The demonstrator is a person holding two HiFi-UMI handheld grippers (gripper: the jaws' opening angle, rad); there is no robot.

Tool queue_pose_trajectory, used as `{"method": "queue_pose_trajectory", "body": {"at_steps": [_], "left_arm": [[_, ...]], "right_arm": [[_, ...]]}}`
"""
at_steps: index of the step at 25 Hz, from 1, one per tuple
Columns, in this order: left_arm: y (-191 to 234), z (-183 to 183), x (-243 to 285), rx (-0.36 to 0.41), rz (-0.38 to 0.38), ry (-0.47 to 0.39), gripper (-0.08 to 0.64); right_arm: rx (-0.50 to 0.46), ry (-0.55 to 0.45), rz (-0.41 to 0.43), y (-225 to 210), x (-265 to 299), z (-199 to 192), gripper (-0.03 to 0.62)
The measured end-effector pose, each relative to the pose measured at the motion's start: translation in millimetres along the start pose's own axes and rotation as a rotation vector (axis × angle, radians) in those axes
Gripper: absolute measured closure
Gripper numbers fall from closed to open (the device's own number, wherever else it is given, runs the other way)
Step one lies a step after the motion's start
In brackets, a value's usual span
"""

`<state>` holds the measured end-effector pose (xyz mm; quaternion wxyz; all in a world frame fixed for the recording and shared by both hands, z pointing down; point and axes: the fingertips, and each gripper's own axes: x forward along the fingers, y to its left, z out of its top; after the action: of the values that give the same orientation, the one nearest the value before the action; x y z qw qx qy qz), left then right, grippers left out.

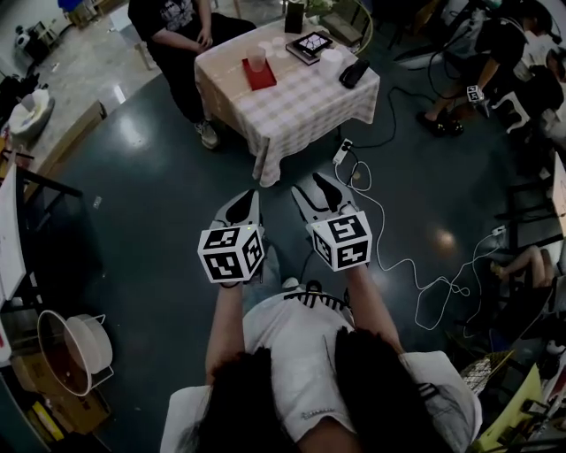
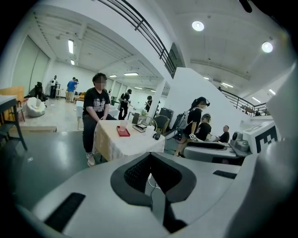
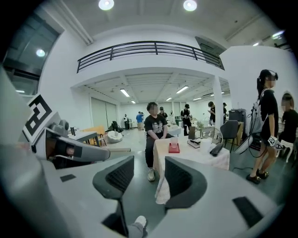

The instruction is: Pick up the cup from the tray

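The cup (image 1: pixel 256 60) is small and far off in every view, so I cannot tell whether anything is in it. It stands upright on the red tray (image 1: pixel 262 78), which lies on the checked table (image 1: pixel 301 111) near the edge where a seated person (image 1: pixel 177 26) sits, cut off by the top of the head view. The dark things by the table's far edge are too small to name. My hands are hidden under the marker cubes. My left gripper (image 1: pixel 250 196) has its jaws drawn together with only a sliver of floor showing between the pads, grasping nothing. My right gripper (image 1: pixel 318 188) has its jaws parted and empty, with floor and hanging tablecloth showing through the gap. Both hang over the dark floor, well apart from the table.
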<state>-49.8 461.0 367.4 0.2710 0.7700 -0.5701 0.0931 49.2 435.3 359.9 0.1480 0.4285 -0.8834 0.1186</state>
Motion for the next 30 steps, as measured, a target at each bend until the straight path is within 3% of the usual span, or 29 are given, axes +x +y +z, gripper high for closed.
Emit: {"method": "queue_pose_trajectory", "body": {"at_steps": [5, 8, 14, 21, 30], "left_arm": [[19, 18, 36, 0.025, -0.001, 0.020, 0.555], [39, 38, 59, 0.016, 0.012, 0.022, 0.555], [79, 83, 106, 0.027, 0.008, 0.050, 0.555], [130, 131, 146, 0.012, 0.009, 0.054, 0.555], [163, 162, 183, 0.043, -0.026, 0.073, 0.555]], "right_arm": [[0.012, -0.016, 0.004, -18, 36, 16, 0.374], [-0.009, -0.026, 0.005, -28, 62, 32, 0.311], [0.004, -0.052, -0.027, -50, 127, 69, 0.250], [-0.011, -0.040, -0.036, -53, 198, 102, 0.232], [-0.001, -0.037, -0.073, -63, 250, 122, 0.229]]}}
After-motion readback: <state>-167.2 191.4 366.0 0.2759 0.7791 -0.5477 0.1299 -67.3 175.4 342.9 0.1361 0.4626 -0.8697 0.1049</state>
